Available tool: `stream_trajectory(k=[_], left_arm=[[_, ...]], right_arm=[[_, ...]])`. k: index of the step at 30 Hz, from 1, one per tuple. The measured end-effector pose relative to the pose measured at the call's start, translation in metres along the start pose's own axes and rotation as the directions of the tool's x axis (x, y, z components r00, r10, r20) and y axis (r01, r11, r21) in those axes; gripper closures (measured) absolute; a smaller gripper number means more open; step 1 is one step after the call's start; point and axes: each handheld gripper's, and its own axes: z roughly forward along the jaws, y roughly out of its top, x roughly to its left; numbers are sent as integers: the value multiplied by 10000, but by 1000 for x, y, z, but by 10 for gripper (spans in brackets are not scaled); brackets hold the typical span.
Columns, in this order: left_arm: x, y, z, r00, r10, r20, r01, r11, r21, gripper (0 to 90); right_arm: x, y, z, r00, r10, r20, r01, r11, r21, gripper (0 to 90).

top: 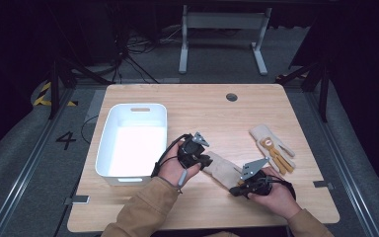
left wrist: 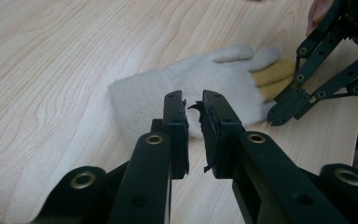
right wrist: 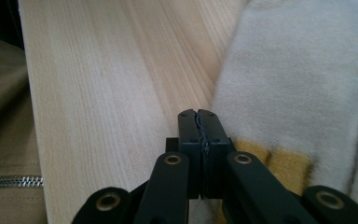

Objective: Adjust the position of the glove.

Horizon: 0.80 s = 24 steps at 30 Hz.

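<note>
Glove [top: 221,169] lay flat on table [top: 202,118] between both hands. Left gripper [left wrist: 194,111] slightly parted over the cuff, gripping nothing; right gripper [right wrist: 198,122] pressed shut at its edge. Likely next: pinch and lift toward white bin [top: 109,148].

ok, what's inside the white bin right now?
Nothing visible: the white bin shows a bare, brightly lit floor in the high view. Its near wall hides a strip of floor just behind it. Both gloves, near and far, lie outside on the table.
</note>
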Motion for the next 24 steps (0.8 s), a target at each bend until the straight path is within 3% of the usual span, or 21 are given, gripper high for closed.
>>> stream_trajectory(k=[9,12,17,24], left_arm=[[2,-1,-2,9999,-128,13,129,9998,-138,786],[2,-2,-3,9998,-94,202,97,9999,-139,771],[3,-3,-3,9987,28,512,-23,9999,-109,750],[3,-3,-2,9982,40,597,-37,10000,-48,747]], right_arm=[[-13,-8,-8,9980,425,469,-422,9991,-87,900],[-18,-11,-11,9960,623,639,-613,9980,-166,900],[-27,-17,-16,9888,1050,1058,-1021,9943,-318,900],[-33,-19,-20,9752,1150,1894,-1103,9933,-351,900]])
